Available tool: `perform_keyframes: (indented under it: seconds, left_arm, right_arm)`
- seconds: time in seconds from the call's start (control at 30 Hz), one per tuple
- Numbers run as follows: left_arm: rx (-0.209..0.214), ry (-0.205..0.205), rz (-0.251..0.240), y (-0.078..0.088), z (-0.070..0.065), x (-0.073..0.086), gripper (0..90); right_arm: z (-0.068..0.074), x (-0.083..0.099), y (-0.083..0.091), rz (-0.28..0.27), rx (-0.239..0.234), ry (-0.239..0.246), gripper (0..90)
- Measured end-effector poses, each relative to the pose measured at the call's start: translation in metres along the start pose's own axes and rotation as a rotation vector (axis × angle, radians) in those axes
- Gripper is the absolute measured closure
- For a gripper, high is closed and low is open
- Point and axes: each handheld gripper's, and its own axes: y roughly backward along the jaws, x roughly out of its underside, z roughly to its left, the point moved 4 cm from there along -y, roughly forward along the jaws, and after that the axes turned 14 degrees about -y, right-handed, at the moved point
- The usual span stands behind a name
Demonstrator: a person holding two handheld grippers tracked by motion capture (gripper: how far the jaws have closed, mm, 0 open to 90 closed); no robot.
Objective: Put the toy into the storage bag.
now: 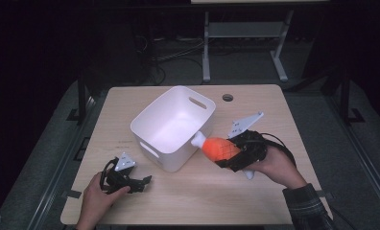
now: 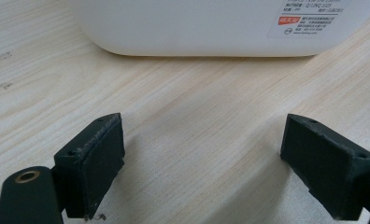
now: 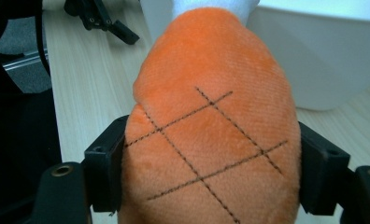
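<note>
High view: a person at a pale wooden table [image 1: 255,191] holds an orange plush drumstick [image 1: 220,148] in the right gripper [image 1: 226,154], lifted just off the tabletop beside a white plastic bin [image 1: 171,127]. The toy's long axis runs from the claw up and left toward the bin, its white bone end [image 1: 196,139] leading and sitting just at the bin's near right wall, below the rim. The right gripper view shows the two black jaws pressed into either flank of the fat, cross-stitched orange body [image 3: 211,135], pinching it firmly across its width.

The left gripper [image 1: 139,183] rests low near the table's front left edge, well apart from the toy. In the left gripper view its jaws stand spread wide with nothing between them, bare wood beneath and the bin's labelled side [image 2: 220,28] straight ahead.

The bin looks empty and lies directly along the line in which the drumstick points, so the right hand is by far the nearer to the job. By the look of it, the toy has yet to clear the rim: the carry seems to call for more height, then a short push forward and left over the wall before release.
</note>
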Motion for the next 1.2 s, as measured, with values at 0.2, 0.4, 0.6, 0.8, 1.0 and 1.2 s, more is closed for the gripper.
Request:
perform_keyframes:
  seconds: [0.2, 0.4, 0.6, 0.8, 1.0, 1.2]
  left_arm:
    - [0.0, -0.001, 0.0, 0.0, 0.0, 0.0, 12.7]
    - [0.0, -0.001, 0.0, 0.0, 0.0, 0.0, 12.7]
    - [0.0, -0.001, 0.0, 0.0, 0.0, 0.0, 12.7]
    - [0.002, -0.001, 0.002, 0.0, 0.0, 0.0, 12.7]
    - [0.001, -0.001, 0.0, 0.0, 0.0, 0.0, 12.7]
    - [0.001, -0.001, 0.0, 0.0, 0.0, 0.0, 12.7]
  right_arm:
    - [0.0, -0.012, 0.004, -0.012, -0.012, 0.01, 25.0]
    - [0.001, -0.025, 0.004, -0.012, -0.016, 0.026, 25.0]
    - [0.002, -0.038, 0.003, -0.005, -0.018, 0.043, 25.0]
    - [0.004, -0.054, -0.001, -0.001, -0.023, 0.063, 25.0]
    - [0.006, -0.064, -0.003, -0.001, -0.028, 0.072, 25.0]
    - [0.008, -0.076, -0.008, 0.0, -0.035, 0.088, 25.1]
